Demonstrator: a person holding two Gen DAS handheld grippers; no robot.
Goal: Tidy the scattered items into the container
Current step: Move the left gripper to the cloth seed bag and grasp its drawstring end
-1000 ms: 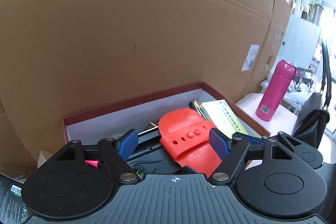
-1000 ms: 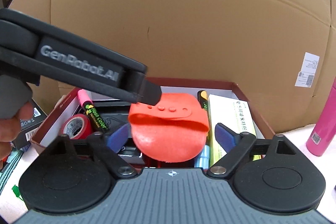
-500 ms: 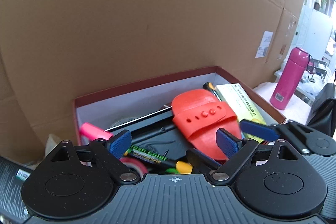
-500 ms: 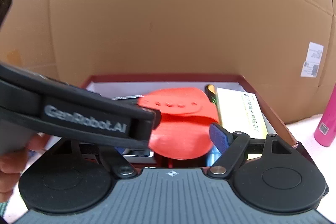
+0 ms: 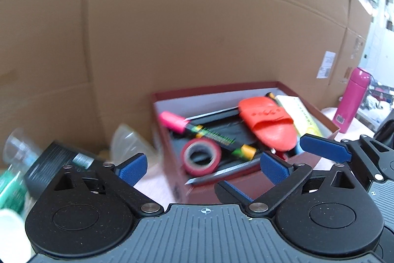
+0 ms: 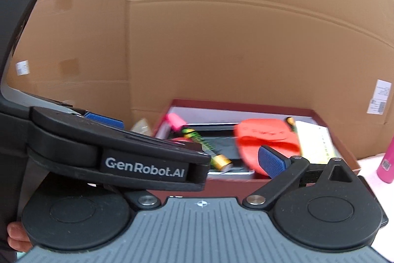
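One red box (image 5: 170, 159) is seen before a cardboard wall (image 5: 197, 28). Held within it are a yellow-green booklet (image 5: 299, 112), an orange slipper (image 5: 268, 123), a red tape roll (image 5: 200, 158) and a pink-capped marker (image 5: 172, 121). A dark tin (image 5: 53, 163) and clear cup (image 5: 128, 142) are shown only by the left view. Both the left tool (image 5: 203, 166) and the right tool (image 6: 192, 159) have just been opening; nothing is gripped.

One red box (image 5: 172, 159) held one orange slipper (image 5: 268, 125), one tape roll (image 5: 200, 158), one pink-capped marker (image 5: 172, 121) and one pale booklet (image 5: 299, 112), possibly more under the blur, while one pink bottle (image 5: 351, 100) stood outside.
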